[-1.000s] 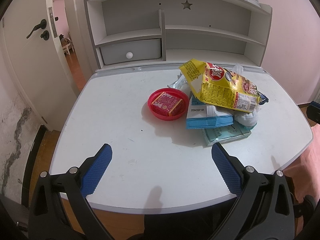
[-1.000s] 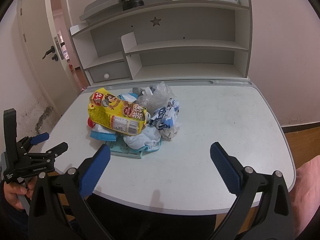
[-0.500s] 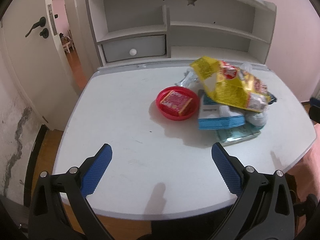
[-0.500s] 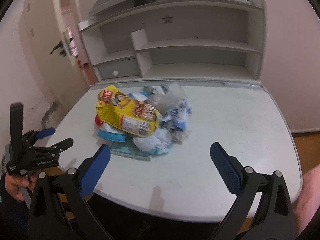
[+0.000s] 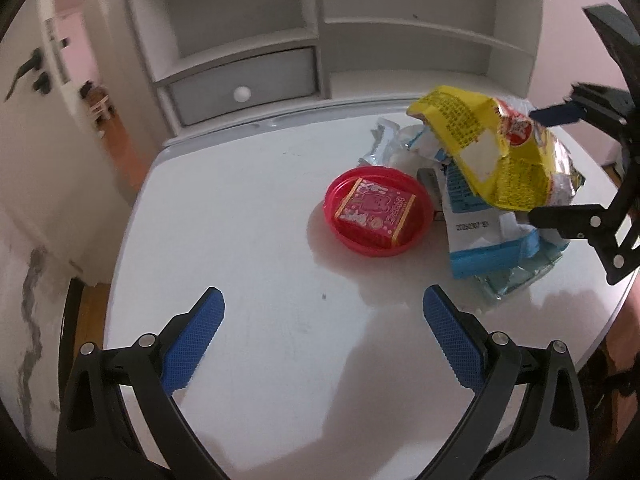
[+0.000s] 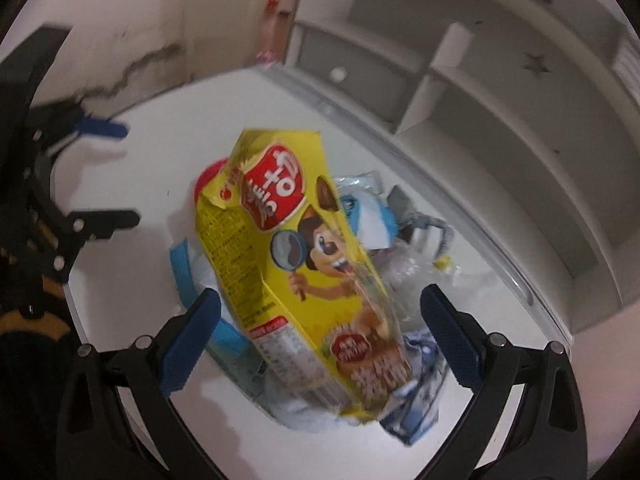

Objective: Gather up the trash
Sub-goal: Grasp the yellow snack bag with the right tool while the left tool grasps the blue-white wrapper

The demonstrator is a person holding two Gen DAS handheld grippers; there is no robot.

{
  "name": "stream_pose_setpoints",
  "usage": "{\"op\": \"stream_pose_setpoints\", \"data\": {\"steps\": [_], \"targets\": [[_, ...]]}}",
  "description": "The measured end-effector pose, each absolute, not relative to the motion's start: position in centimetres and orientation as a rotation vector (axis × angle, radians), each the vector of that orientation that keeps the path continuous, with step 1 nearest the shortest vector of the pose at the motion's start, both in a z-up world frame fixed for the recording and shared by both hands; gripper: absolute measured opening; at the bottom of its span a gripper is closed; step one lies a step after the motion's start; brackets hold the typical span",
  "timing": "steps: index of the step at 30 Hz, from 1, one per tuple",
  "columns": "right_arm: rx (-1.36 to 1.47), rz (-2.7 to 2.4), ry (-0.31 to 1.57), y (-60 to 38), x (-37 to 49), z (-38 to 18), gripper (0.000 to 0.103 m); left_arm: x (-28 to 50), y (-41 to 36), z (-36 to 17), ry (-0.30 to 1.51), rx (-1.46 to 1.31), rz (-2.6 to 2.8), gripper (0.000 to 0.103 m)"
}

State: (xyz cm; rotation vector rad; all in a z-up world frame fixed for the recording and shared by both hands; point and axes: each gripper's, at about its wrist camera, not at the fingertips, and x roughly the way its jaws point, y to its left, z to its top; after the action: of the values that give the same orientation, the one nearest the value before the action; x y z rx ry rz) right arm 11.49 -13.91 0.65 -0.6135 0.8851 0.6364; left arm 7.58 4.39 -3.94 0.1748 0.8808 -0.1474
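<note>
Nothing collected yet: right hand-held gripper (image 6: 320,320) straddles the yellow snack bag (image 6: 296,264) mid-frame, jaws closing, not pinching; left hand-held gripper (image 5: 322,324) gapes over bare bench (image 5: 240,200).

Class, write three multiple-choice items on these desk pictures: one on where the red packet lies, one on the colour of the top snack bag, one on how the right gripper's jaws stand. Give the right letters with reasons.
1. Where is the red packet?
A. in the red bowl
B. on the shelf
C. under the desk

2. What colour is the snack bag atop the trash pile?
A. green
B. yellow
C. black

3. How do the jaws of the right gripper stand?
A. shut on the bowl
B. shut on nothing
C. apart, either side of the snack bag

Key: 1 A, the packet lies inside the bowl's rim. 2 B, its wrapper is plainly yellow. 3 C, both blue pads stand clear of the bag; the jaws have just been closing.
</note>
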Motion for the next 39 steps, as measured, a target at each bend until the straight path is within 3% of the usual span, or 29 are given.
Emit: {"op": "stream_pose_setpoints", "data": {"steps": [1,4,13,23,24,26,28,31,39], "targets": [[-0.610,0.655,0.901,-13.9,11.8,0.6,0.073,8.0,4.3,-4.1,0.880,0.186,-0.155,0.097],[-0.605,0.673,0.886,-14.0,11.9,1.3,0.067,9.7,4.0,-4.2,0.883,0.219,-0.170,0.097],[-0.312,0.631,0.858,-18.8,12.0,6.1,0.065,14.6,2.9,-2.0,0.876,0.171,-0.205,0.097],[-0.107,0.547,0.913,-23.6,11.9,5.4,0.062,14.3,-4.1,-2.1,0.911,0.173,-0.364,0.097],[-0.104,0.536,0.913,-23.6,11.6,5.4,0.062,14.5,-4.5,-2.3,0.919,0.178,-0.358,0.095],[-0.084,0.520,0.904,-23.9,11.4,5.6,0.062,14.7,-5.2,-2.4,0.926,0.175,-0.345,0.073],[-0.055,0.515,0.889,-24.5,10.4,5.9,0.062,14.8,-5.2,-2.5,0.957,0.137,-0.373,0.037],[-0.009,0.504,0.856,-25.2,9.5,6.6,0.061,14.3,-5.0,-1.6,0.942,0.108,-0.349,0.028],[0.140,0.429,0.740,-29.9,5.8,9.9,0.061,11.0,-4.2,4.7,0.796,0.078,-0.267,0.027]]}}
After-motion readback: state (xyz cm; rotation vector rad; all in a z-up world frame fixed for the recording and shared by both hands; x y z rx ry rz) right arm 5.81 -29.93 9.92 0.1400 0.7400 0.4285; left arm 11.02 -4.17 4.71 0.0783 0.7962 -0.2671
